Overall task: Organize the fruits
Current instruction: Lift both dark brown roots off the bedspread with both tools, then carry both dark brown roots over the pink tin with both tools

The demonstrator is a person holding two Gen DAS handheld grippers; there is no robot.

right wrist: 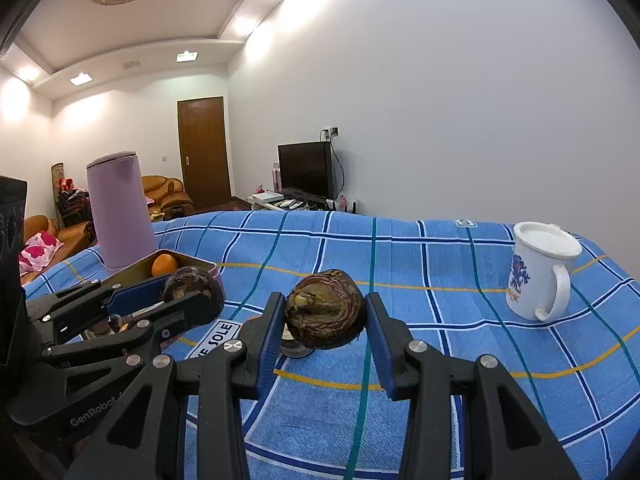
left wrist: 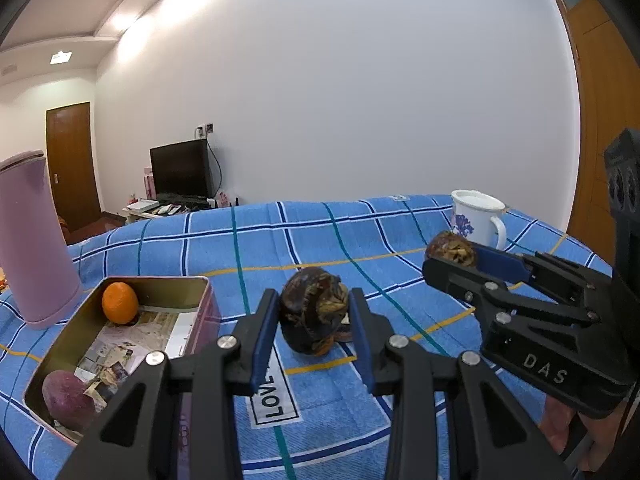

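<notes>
My left gripper (left wrist: pixel 314 320) is shut on a dark brown mangosteen (left wrist: pixel 313 309), held just above the blue checked cloth (left wrist: pixel 360 240). My right gripper (right wrist: pixel 325 318) is shut on a second dark mangosteen (right wrist: pixel 326 309). Each gripper shows in the other's view: the right one (left wrist: pixel 454 258) to the right, the left one (right wrist: pixel 188 296) to the left. A metal tin (left wrist: pixel 168 282) at the left holds an orange (left wrist: pixel 119 303) and a purple fruit (left wrist: pixel 66 400) on paper scraps.
A tall pink tumbler (left wrist: pixel 34 240) stands behind the tin. A white mug with a blue print (right wrist: pixel 538 272) stands at the right on the cloth. The cloth has a "LOVE" label (left wrist: pixel 274 396). A TV (right wrist: pixel 306 170) and sofas lie beyond the table.
</notes>
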